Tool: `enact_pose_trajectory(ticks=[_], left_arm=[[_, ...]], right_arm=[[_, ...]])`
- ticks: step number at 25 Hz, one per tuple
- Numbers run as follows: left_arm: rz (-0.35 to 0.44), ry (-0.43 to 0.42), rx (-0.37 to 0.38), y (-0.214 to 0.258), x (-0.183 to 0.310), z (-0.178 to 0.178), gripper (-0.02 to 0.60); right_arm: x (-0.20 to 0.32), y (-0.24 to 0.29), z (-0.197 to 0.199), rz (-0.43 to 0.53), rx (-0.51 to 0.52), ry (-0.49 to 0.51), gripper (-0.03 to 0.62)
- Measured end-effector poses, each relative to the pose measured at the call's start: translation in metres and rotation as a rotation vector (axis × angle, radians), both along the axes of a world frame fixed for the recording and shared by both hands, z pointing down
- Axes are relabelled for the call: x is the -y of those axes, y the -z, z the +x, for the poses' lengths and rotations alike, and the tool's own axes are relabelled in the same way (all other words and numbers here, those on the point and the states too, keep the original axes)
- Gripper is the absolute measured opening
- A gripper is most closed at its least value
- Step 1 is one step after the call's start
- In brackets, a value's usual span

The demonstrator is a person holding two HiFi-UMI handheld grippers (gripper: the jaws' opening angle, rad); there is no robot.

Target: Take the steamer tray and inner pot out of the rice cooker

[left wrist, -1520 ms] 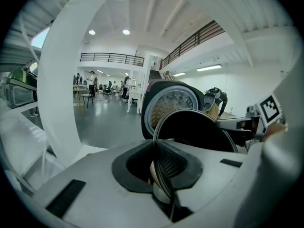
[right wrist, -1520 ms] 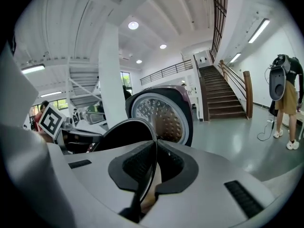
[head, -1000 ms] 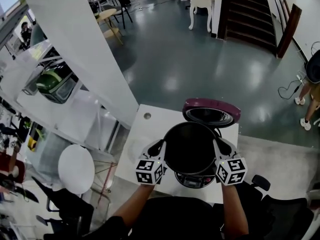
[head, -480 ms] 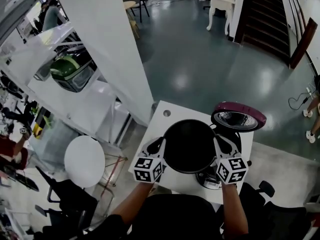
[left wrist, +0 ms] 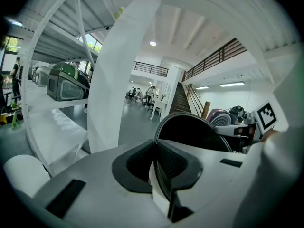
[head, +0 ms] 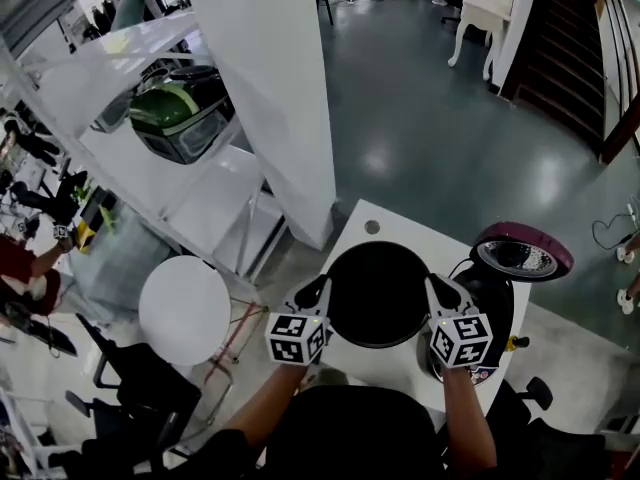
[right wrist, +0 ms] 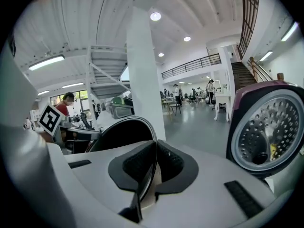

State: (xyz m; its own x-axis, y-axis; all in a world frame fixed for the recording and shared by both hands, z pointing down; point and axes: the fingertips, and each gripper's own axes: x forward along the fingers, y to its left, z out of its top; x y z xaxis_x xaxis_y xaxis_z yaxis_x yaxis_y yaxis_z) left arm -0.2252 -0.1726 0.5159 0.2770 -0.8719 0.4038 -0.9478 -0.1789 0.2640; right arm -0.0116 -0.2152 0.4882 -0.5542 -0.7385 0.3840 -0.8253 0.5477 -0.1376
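Note:
The black inner pot (head: 378,293) hangs above the white table (head: 392,238), to the left of the rice cooker (head: 497,303), whose purple lid (head: 522,253) stands open. My left gripper (head: 320,294) is shut on the pot's left rim and my right gripper (head: 438,290) on its right rim. In the left gripper view the thin rim of the pot (left wrist: 194,134) runs between the pads of the left gripper (left wrist: 156,164). The right gripper view shows the pot (right wrist: 121,133) pinched the same way in the right gripper (right wrist: 153,167), with the lid (right wrist: 268,132) close on the right.
A white pillar (head: 270,88) rises just left of the table. Beyond it is a shelf with a green appliance (head: 182,118). A round white stool (head: 185,310) and a black chair (head: 140,398) stand at the lower left. The table has a small hole (head: 372,227) near its far corner.
Both grippers have carried the pot leftward, away from above the cooker's body to over the bare table. The cooker now lies to the right of the pot. Both grips are unchanged.

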Motion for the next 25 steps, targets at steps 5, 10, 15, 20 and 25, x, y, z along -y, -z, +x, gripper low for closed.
enact_pose_trajectory(ticks=[5, 10, 15, 20, 25], left_arm=[[-0.036, 0.018, -0.019, -0.018, -0.003, -0.044, 0.026], [-0.072, 0.011, -0.021, -0.039, -0.003, -0.074, 0.025], [-0.096, -0.014, -0.017, -0.059, 0.008, -0.087, 0.025], [-0.138, -0.042, -0.021, -0.084, 0.013, -0.084, 0.025], [-0.183, -0.064, -0.022, -0.111, 0.017, -0.079, 0.025]], right_arm=[[0.004, -0.017, -0.045, -0.047, 0.001, 0.022, 0.018], [0.002, -0.041, -0.074, -0.093, -0.005, 0.021, 0.018], [0.008, -0.068, -0.085, -0.141, -0.003, -0.012, 0.02], [0.01, -0.096, -0.082, -0.185, -0.029, -0.043, 0.02], [0.008, -0.126, -0.075, -0.245, -0.044, -0.083, 0.02]])
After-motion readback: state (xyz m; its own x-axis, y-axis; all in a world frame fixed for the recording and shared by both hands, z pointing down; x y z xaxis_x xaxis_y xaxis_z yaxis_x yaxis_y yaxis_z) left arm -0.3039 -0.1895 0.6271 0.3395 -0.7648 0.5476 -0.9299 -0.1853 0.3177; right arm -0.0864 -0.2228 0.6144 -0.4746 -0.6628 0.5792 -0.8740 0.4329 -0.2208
